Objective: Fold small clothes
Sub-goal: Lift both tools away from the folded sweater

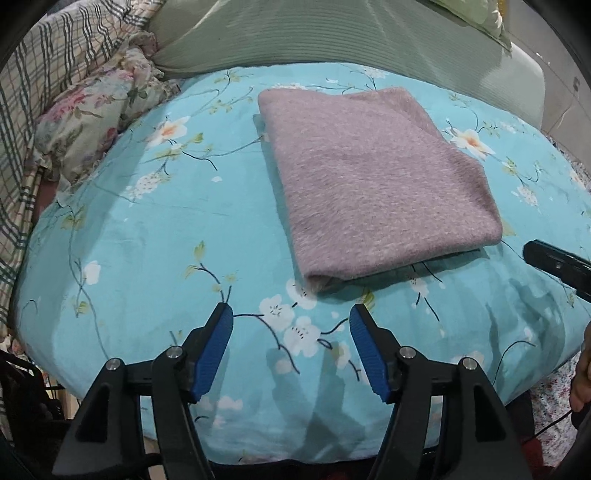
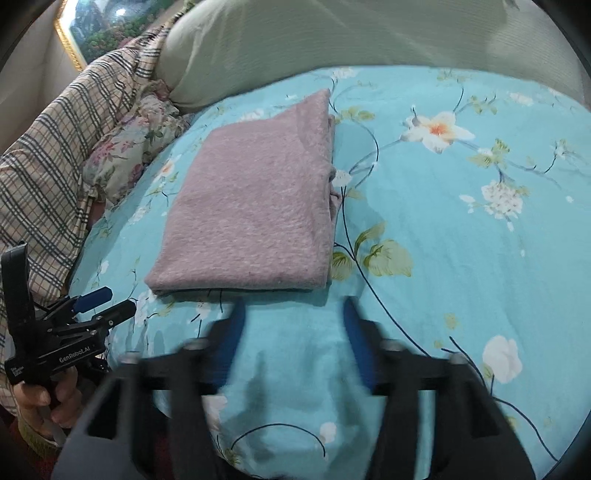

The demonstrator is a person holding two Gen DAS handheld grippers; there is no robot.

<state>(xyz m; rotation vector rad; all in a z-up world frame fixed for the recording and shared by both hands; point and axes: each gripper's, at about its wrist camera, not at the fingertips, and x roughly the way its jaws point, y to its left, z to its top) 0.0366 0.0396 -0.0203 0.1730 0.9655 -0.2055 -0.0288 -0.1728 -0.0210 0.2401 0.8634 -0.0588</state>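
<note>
A mauve fuzzy garment (image 1: 373, 184) lies folded into a neat rectangle on the blue floral bed sheet (image 1: 147, 236). It also shows in the right wrist view (image 2: 255, 206). My left gripper (image 1: 291, 317) is open and empty, hovering just short of the garment's near edge. My right gripper (image 2: 291, 314) is open and empty, blurred, just below the garment's near edge. The left gripper also shows in the right wrist view (image 2: 105, 301) at the far left, held in a hand. A black part of the right gripper (image 1: 557, 264) shows at the right edge of the left wrist view.
A pale green pillow (image 1: 332, 33) lies behind the sheet. A floral pillow (image 1: 92, 122) and a plaid blanket (image 1: 40, 96) are piled at the left. A framed picture (image 2: 110, 26) stands at the back left. The bed's near edge drops off below the grippers.
</note>
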